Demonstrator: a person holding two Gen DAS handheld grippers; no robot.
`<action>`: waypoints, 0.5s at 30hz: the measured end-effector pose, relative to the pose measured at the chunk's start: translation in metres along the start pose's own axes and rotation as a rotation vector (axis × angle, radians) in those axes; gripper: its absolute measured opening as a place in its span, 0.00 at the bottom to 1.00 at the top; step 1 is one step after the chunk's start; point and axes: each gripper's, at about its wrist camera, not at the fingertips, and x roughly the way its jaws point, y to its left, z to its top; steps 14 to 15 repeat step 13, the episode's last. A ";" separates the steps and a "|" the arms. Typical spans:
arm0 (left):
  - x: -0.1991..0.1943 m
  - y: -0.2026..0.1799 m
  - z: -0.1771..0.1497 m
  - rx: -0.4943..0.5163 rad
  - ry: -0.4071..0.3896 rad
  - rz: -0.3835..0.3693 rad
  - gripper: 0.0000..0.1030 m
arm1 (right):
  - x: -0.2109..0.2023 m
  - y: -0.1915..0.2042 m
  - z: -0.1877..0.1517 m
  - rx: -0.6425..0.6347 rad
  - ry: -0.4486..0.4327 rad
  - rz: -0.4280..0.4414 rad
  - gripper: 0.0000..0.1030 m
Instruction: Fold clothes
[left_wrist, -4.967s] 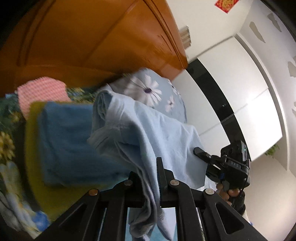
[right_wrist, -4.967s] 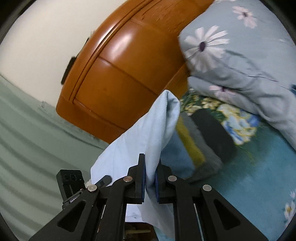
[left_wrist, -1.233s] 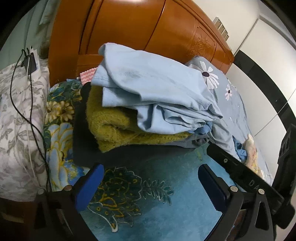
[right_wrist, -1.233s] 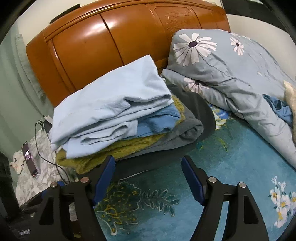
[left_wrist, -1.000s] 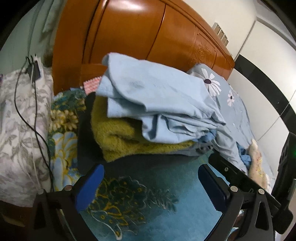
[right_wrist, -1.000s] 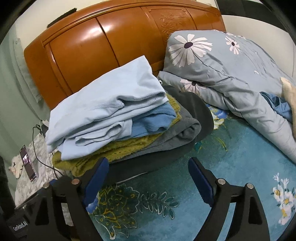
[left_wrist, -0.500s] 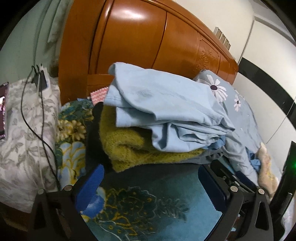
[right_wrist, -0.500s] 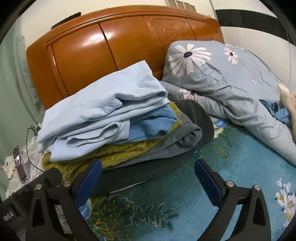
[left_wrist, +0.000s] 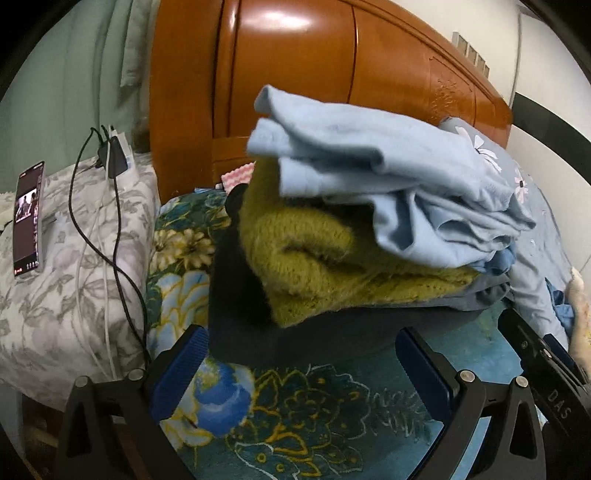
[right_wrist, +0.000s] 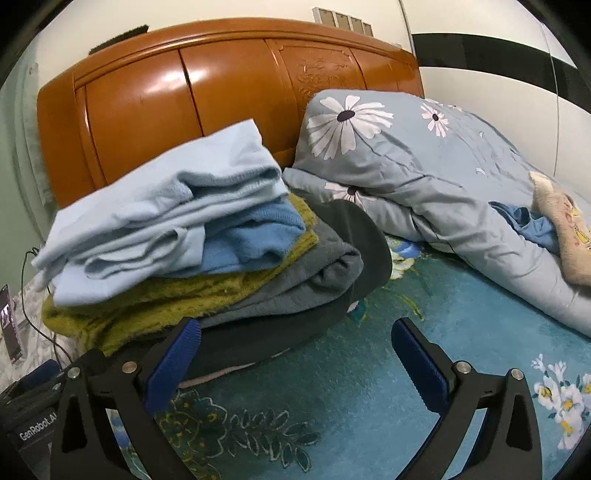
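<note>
Left gripper (left_wrist: 299, 354): jaws spread wide, nothing between the blue pads (left_wrist: 177, 373), fingers level and pointing forward. Right gripper (right_wrist: 295, 350): same state, jaws wide apart, empty, blue pads (right_wrist: 417, 362) clear. Right gripper body sits just beside the left one, on its right.

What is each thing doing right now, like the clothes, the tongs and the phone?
Light blue shirt: folded, top of the pile.
Blue top: folded, under the shirt.
Yellow-green sweater: folded, lower in the pile.
Grey garment: folded, beneath the sweater.
Left tongs: open, empty.
Right tongs: open, empty.
Phone: screen lit, lying flat.
Quilt: bunched up.
</note>
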 end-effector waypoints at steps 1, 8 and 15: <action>0.003 -0.001 0.000 0.003 0.003 0.002 1.00 | 0.001 0.000 0.000 -0.002 0.004 0.000 1.00; 0.008 -0.008 0.001 -0.001 0.005 -0.002 1.00 | 0.003 0.001 -0.002 -0.014 0.016 0.001 1.00; 0.007 -0.009 0.001 -0.007 -0.010 0.020 1.00 | 0.001 0.001 -0.002 -0.012 0.009 0.002 1.00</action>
